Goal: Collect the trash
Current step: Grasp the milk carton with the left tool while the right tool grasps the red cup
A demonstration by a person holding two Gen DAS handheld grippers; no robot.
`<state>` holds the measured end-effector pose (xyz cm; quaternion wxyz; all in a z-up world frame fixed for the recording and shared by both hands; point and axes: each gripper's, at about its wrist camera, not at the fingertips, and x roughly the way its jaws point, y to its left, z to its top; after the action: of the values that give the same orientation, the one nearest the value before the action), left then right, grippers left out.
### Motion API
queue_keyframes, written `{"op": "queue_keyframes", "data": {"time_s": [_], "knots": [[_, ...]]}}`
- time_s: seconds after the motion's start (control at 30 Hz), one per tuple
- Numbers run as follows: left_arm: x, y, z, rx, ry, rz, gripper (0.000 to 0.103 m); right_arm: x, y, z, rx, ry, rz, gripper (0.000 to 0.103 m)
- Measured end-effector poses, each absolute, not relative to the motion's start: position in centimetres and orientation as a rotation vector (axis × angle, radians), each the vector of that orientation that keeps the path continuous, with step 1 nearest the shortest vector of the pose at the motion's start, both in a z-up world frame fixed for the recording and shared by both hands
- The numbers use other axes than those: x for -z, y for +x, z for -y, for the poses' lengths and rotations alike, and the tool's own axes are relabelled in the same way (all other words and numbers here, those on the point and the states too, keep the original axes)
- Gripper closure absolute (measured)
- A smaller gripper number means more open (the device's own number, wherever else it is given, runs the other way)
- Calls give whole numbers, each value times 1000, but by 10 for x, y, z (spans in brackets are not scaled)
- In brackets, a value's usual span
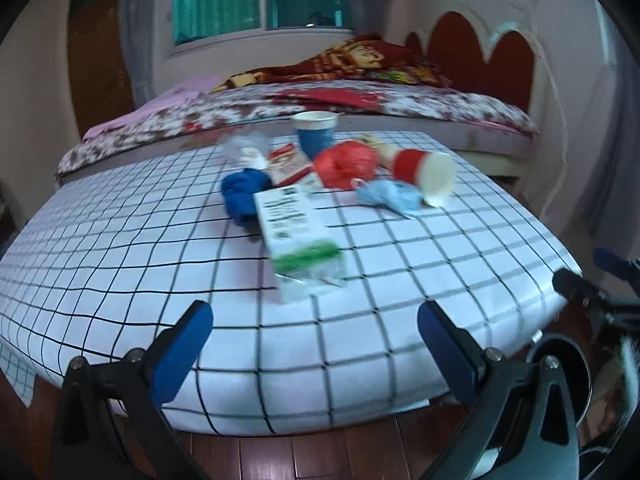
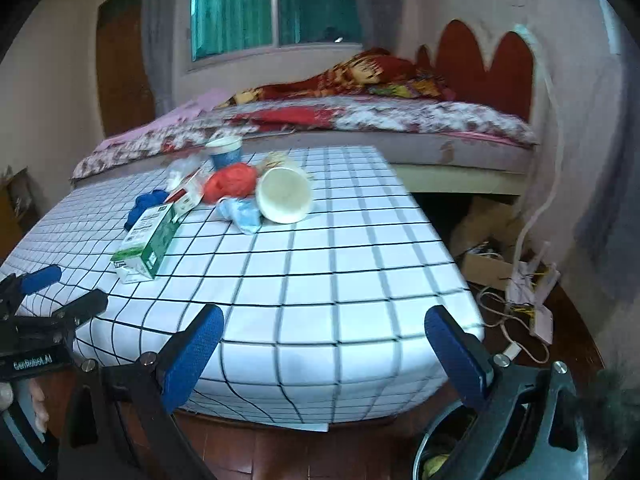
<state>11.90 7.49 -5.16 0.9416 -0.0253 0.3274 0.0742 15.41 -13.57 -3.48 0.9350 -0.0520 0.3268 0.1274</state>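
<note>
Two handheld grippers with blue finger pads are held at the near edge of a table covered in a white cloth with a black grid (image 1: 120,248), both spread wide with nothing between their fingers. The left gripper (image 1: 314,316) faces the middle of the near edge; the right gripper (image 2: 324,320) faces the near right corner, with the left unit visible at the left edge of its view. All trash sits on the far half of the tabletop, well apart from both grippers. Nearest lies a white and green rectangular carton (image 1: 298,236), on its side. Just behind it, touching or nearly so, is a crumpled dark blue cloth-like item (image 1: 242,192) and a flat red and white wrapper (image 1: 290,166). A crumpled clear plastic piece (image 1: 246,148) lies beyond those. A red crumpled plastic bag (image 1: 346,164) sits centre, with a blue paper cup with white rim (image 1: 314,134) standing upright behind it. A red and white paper cup (image 1: 424,176) lies tipped on its side to the right of the bag, its mouth facing the right wrist camera. A light blue crumpled face mask (image 1: 390,196) rests in front of bag and tipped cup. A round dark bin (image 2: 440,452) stands on the wooden floor (image 2: 280,456) below the right gripper. A bed with a floral cover (image 2: 400,120) stands behind the table.
</note>
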Motion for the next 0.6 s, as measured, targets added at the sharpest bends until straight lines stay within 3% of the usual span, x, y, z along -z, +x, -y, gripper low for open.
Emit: {"op": "queue_keyframes", "data": {"time_s": [0.4,0.5,0.53,0.6], "knots": [[79,187,-99,-183,-185,-731,9,46,225,109,-275,-59,-688,1],[86,205,-106,-176,-213,-771,23,47,247,99,-298,-46,-700,1],[90,212,-109,-165,-227,-797,37,47,252,97,-303,-44,-699,1],[90,217,-110,-145,-233,-805,46,46,269,90,-321,-41,-704,1]]}}
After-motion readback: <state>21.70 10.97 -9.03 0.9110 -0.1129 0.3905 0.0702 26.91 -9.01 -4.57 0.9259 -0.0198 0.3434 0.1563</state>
